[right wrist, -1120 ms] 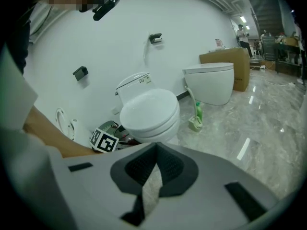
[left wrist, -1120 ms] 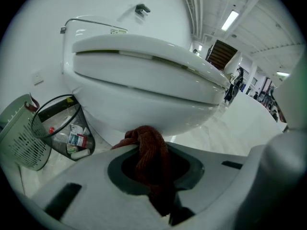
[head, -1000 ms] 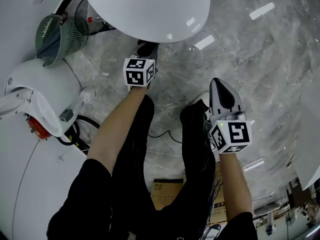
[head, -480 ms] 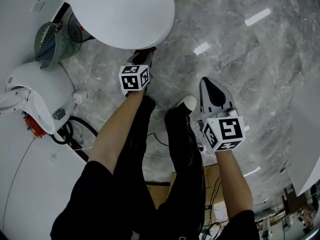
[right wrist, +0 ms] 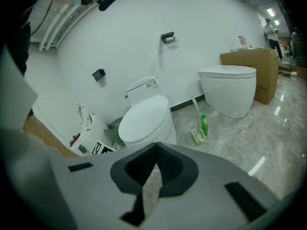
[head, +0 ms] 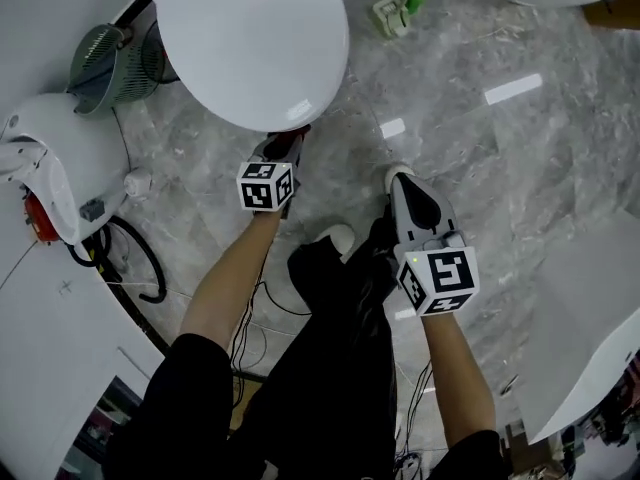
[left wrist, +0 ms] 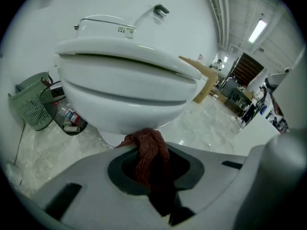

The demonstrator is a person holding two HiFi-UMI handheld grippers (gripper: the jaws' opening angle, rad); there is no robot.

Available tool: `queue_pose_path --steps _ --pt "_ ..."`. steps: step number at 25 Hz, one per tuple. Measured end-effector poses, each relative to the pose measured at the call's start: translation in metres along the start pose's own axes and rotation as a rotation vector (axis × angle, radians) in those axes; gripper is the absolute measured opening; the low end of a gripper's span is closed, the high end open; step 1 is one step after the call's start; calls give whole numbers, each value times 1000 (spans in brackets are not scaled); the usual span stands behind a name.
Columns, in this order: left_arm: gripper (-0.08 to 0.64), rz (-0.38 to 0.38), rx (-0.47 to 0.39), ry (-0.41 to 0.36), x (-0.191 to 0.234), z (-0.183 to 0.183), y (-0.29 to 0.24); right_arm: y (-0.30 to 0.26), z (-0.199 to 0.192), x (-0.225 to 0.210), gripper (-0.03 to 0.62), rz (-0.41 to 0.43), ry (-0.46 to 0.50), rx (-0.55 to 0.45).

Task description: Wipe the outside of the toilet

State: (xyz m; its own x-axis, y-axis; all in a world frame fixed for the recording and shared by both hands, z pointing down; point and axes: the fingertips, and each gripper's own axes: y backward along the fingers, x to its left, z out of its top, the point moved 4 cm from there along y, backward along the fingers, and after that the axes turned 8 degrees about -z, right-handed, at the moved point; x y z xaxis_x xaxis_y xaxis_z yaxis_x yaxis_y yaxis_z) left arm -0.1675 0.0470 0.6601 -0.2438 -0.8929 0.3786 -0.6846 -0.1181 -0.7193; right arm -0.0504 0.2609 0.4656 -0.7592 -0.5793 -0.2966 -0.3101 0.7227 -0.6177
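R gripper (right wrist: 154, 150) jaws pinched together, empty. toilet (right wrist: 144, 120) straight ahead w/ lid down, green bottle (right wrist: 204, 125) to its right.

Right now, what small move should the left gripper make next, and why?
Probably ease the left gripper forward until the cloth presses on the front of the toilet bowl, then start wiping. The cloth is clamped in its jaws and sits just before the bowl; contact cannot be confirmed. The right gripper is shut and empty.
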Motion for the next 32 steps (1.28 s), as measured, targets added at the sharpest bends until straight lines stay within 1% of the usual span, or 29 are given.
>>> queue_pose_path --steps 3,6,10,12,15,17,19,22,26,29,32 --pt "71 37 -34 29 -3 3 -4 -24 16 -17 3 87 32 23" --pt "71 88 -72 91 -4 4 -4 -39 28 -28 3 167 81 60" --pt "72 222 -82 176 -12 -2 12 -52 50 -43 3 261 140 128" --pt "72 276 -108 235 -32 3 24 -55 71 -49 3 313 200 152" --pt "71 337 -177 350 -71 14 37 -57 115 -56 3 376 309 185" --pt "71 363 -212 415 -91 24 49 -56 143 -52 3 398 342 199" --pt "72 386 -244 453 -107 38 63 -53 169 -42 3 420 362 202" --pt "72 411 -297 478 -133 67 80 -50 208 -29 3 458 402 187" --pt "72 439 -352 455 -160 113 98 -56 262 -22 3 499 435 163" --pt "72 487 -391 446 -172 156 88 -83 304 -33 3 541 452 160" --pt "72 535 -433 464 -176 196 70 -117 335 -40 3 616 470 183"
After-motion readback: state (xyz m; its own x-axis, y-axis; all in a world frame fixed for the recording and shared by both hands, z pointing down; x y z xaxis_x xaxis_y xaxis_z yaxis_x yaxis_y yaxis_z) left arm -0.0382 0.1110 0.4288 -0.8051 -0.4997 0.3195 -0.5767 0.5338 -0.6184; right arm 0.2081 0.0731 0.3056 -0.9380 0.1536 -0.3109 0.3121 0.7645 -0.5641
